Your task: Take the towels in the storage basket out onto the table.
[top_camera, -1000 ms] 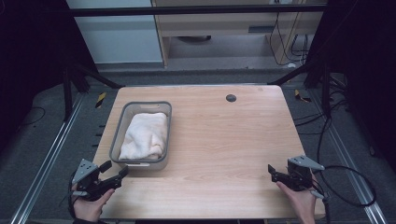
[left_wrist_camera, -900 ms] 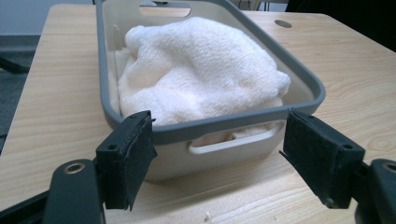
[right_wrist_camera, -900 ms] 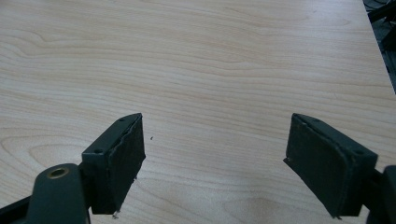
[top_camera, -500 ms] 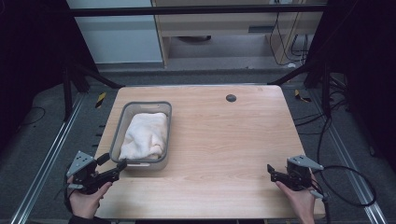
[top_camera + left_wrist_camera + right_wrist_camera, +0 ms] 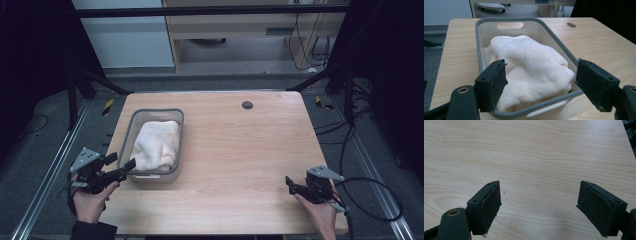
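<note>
The right gripper [image 5: 292,183] waited over bare table [image 5: 240,150], jaws apart and empty. The left gripper [image 5: 122,167], jaws also spread wide, faced the bin's [image 5: 150,176] near rim, likely lined up to take the towel [image 5: 531,72] heaped inside.

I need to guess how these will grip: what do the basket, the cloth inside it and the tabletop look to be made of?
The basket looks like moulded plastic: smooth matte grey rim, paler walls, cut-out handle. The cloth looks like cream terry towelling, with a looped, fuzzy nap and soft folds. The tabletop shows light wood grain under a smooth, slightly glossy finish; solid wood or laminate, I cannot tell.
</note>
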Available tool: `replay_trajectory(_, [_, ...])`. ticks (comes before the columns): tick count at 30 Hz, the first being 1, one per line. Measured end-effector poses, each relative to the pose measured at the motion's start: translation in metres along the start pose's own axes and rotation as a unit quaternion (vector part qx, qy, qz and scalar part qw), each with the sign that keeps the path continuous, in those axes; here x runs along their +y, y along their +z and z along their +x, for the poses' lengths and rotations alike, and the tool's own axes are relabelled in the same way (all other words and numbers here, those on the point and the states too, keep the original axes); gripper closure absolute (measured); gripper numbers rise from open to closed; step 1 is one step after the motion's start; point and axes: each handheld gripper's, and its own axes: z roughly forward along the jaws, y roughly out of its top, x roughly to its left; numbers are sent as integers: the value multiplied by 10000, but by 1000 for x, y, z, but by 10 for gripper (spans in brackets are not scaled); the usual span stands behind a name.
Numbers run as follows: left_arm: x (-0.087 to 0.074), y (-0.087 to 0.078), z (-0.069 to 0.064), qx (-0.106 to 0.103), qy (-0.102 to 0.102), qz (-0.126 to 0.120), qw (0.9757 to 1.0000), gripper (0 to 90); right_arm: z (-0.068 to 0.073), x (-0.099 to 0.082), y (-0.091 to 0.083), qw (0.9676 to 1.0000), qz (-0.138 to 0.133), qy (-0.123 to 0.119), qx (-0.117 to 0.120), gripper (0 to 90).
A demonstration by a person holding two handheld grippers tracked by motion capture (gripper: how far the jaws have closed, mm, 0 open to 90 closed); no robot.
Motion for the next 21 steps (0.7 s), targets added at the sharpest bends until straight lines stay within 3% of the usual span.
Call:
replay_trajectory(11, [29,11,3,41,181,159,9997,231,0,1,1,10000,22,-45,-17,183])
replay_trajectory(21, [47,26,-6,-12,341,404,9986,226,-1,0,1,10000,51,-61,-21,177])
